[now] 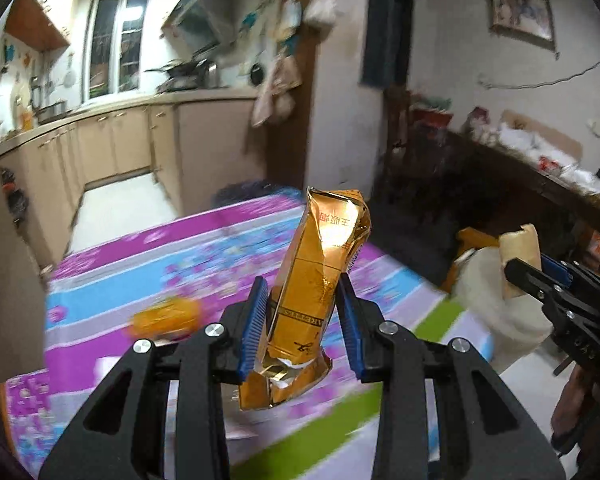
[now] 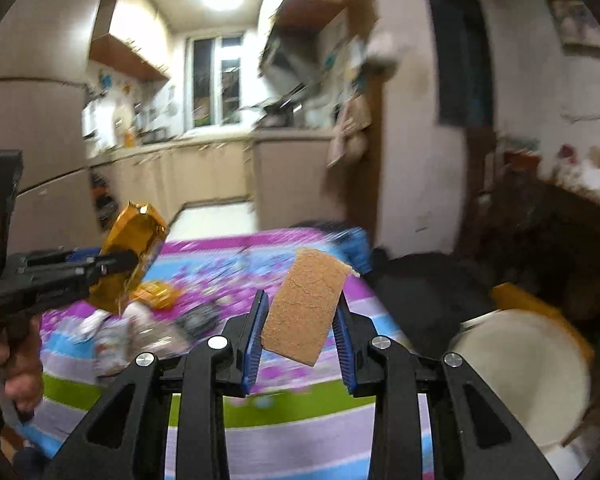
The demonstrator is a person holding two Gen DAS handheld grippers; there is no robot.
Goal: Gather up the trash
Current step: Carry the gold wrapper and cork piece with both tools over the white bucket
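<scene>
Two pieces of trash are up off the table: the left claw clamps a gold pack, the right claw a brown card. Carrying step; next, I judge, swing both to the pale bin right of the right claw and let go.

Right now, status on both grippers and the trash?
Left gripper shut on gold wrapper. Right gripper shut on brown cardboard piece. Both lifted above table. White bin right, path clear.
</scene>
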